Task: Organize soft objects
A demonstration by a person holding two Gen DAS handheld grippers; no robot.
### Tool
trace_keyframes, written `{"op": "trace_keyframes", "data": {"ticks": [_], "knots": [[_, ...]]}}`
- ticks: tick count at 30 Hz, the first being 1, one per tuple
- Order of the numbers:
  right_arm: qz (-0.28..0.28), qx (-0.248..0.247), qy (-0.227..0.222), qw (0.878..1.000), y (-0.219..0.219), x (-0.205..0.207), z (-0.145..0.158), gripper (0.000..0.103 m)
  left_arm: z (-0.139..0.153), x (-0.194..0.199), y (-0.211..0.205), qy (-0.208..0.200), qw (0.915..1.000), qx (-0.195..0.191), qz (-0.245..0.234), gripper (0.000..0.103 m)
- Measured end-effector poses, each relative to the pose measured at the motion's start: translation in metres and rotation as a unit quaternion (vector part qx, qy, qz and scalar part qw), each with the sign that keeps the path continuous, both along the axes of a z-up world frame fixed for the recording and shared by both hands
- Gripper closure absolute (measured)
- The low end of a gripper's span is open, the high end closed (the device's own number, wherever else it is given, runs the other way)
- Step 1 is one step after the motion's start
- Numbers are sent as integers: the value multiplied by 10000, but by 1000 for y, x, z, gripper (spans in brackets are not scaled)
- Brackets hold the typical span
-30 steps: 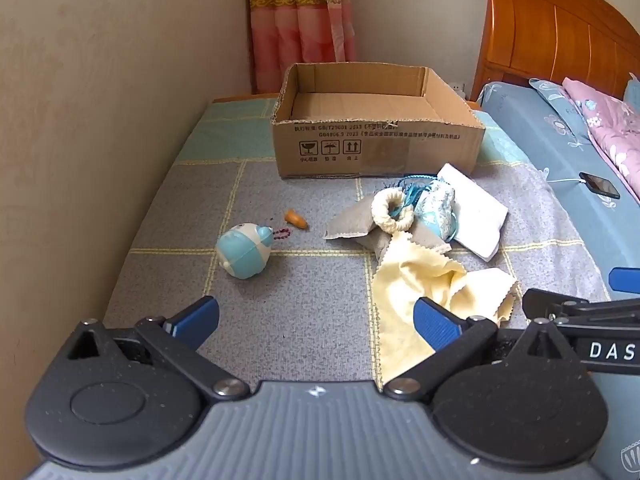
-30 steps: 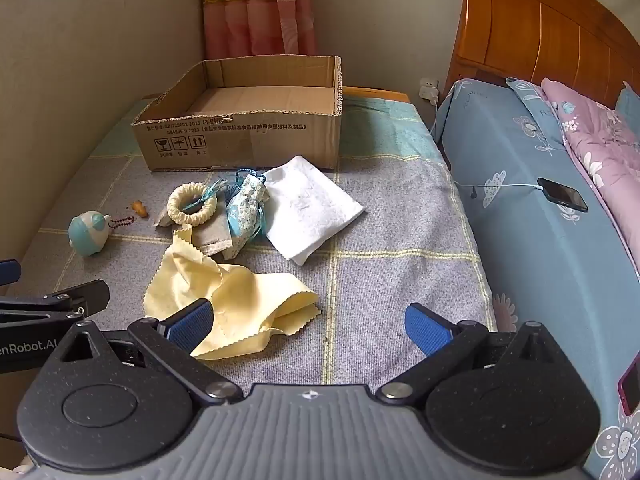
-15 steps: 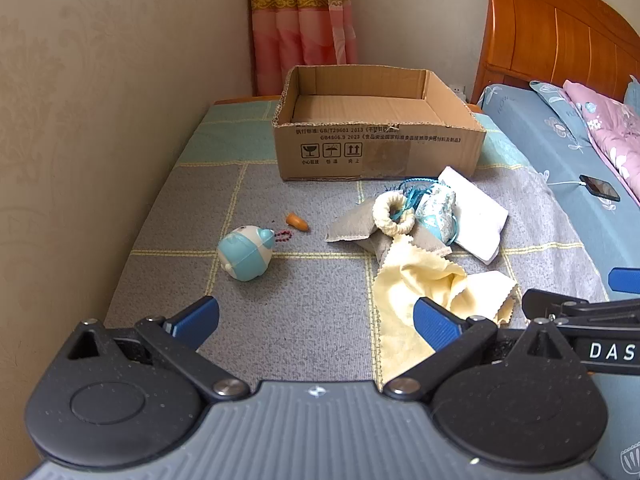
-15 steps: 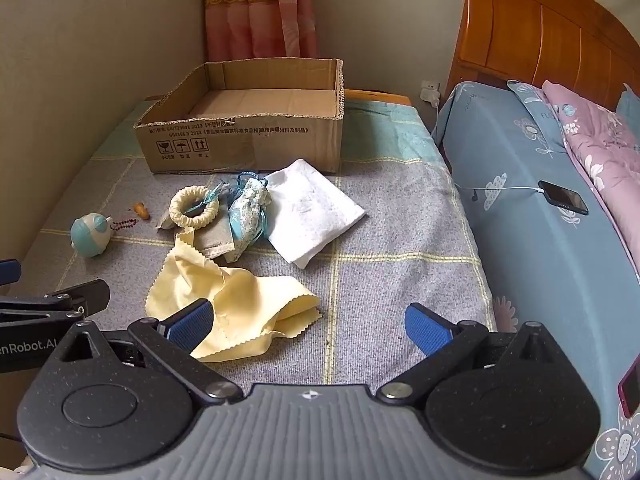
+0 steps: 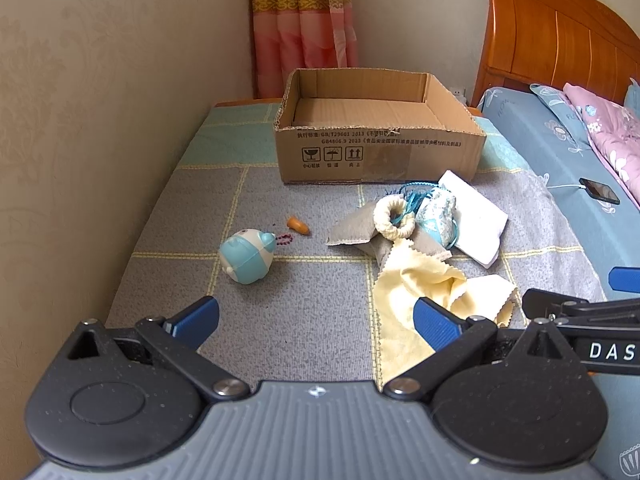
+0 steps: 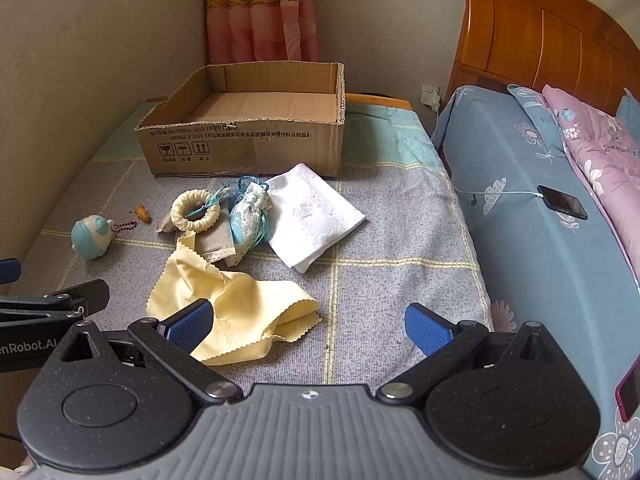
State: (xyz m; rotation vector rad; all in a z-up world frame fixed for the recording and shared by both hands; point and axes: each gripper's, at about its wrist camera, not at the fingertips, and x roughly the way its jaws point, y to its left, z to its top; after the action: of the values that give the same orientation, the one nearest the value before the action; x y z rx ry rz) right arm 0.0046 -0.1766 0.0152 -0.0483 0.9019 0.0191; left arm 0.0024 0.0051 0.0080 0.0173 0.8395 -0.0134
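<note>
Both the left gripper and right gripper are hovering with jaws spread wide and empty above the yellow cloth, short of the cardboard box.

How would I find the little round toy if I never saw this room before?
Start at the open cardboard box at the far end of the grey mat. Come toward the near left from the box's front wall, away from the heap of cloths. The round toy sits alone there: a smooth pale-blue and white ball with a small bead chain, the only hard-looking round thing.
</note>
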Motion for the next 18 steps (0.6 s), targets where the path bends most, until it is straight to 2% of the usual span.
{"op": "trace_keyframes", "data": {"ticks": [18], "knots": [[31,-39,-55,10000,1,-1,1,0,0,-2,-1,-27,10000,0,12,1]]}}
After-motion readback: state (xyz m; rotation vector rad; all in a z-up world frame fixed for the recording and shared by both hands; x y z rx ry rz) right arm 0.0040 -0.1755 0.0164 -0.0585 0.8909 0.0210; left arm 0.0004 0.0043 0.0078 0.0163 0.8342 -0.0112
